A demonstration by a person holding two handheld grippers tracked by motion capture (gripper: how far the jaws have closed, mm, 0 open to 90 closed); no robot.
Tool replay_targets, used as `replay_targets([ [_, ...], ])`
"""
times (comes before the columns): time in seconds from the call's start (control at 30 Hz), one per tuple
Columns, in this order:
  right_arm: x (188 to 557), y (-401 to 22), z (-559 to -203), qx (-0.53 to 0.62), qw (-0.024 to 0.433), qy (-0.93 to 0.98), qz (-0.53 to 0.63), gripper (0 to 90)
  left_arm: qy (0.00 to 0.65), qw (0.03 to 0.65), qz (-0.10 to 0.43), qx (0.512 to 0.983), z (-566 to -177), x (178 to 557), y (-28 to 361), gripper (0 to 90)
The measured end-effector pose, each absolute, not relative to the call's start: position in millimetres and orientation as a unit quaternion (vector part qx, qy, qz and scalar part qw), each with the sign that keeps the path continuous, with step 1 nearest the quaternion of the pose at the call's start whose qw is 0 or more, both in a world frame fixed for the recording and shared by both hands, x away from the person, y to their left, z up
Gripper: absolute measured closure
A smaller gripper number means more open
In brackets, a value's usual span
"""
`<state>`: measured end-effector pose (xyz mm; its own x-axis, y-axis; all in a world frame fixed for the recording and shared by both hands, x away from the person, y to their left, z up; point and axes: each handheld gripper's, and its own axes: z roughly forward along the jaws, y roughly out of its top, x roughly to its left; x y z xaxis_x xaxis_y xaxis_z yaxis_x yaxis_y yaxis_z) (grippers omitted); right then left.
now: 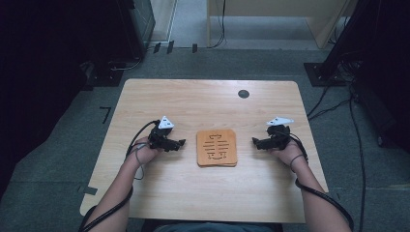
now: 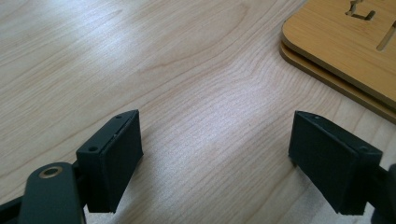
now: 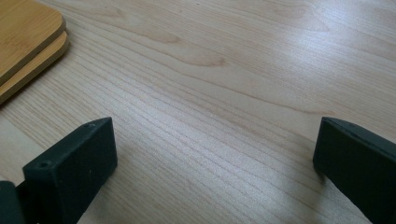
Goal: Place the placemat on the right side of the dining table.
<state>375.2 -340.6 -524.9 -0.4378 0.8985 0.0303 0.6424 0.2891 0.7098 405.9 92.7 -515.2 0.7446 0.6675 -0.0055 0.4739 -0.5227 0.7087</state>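
Observation:
Two square wooden mats with cut-out slots lie stacked [image 1: 216,148] in the middle of the light wooden table [image 1: 203,101]. My left gripper [image 1: 180,143] rests low to the left of the stack, jaws pointing at it and open, with bare table between them [image 2: 215,154]. The stack's corner [image 2: 345,51] shows at the upper right of the left gripper view. To the right of the stack my right gripper [image 1: 255,141] points back at it, open too, nothing between its jaws [image 3: 215,163]. The stack's edge [image 3: 28,46] lies at the upper left there.
A dark round hole [image 1: 243,94] sits near the table's far right. Beyond the table are dark stands, cables on the grey floor [image 1: 333,101] and a pale wooden cabinet [image 1: 270,9]. A cable trails from each gripper along the forearms.

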Motion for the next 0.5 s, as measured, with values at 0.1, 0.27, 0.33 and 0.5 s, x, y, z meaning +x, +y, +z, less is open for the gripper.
replay_targets([
  [0.1, 375.0, -340.2, -525.0, 0.495, 0.193, 0.779, 0.334, 0.0, 0.332, 0.362, 0.136, 0.861, -515.7, 406.3, 93.0, 16.2],
  [0.27, 374.3, -339.8, -524.9, 0.497, 0.193, 0.778, 0.333, 0.0, 0.339, 0.366, 0.141, 0.855, -518.1, 405.9, 90.5, 11.6],
  [0.33, 374.7, -339.8, -524.9, 0.495, 0.193, 0.779, 0.333, 0.0, 0.343, 0.364, 0.142, 0.854, -518.0, 405.5, 89.6, 11.0],
  [0.5, 376.6, -338.6, -524.6, 0.494, 0.191, 0.78, 0.333, 0.0, 0.358, 0.354, 0.145, 0.852, -516.3, 405.9, 85.2, 10.9],
])
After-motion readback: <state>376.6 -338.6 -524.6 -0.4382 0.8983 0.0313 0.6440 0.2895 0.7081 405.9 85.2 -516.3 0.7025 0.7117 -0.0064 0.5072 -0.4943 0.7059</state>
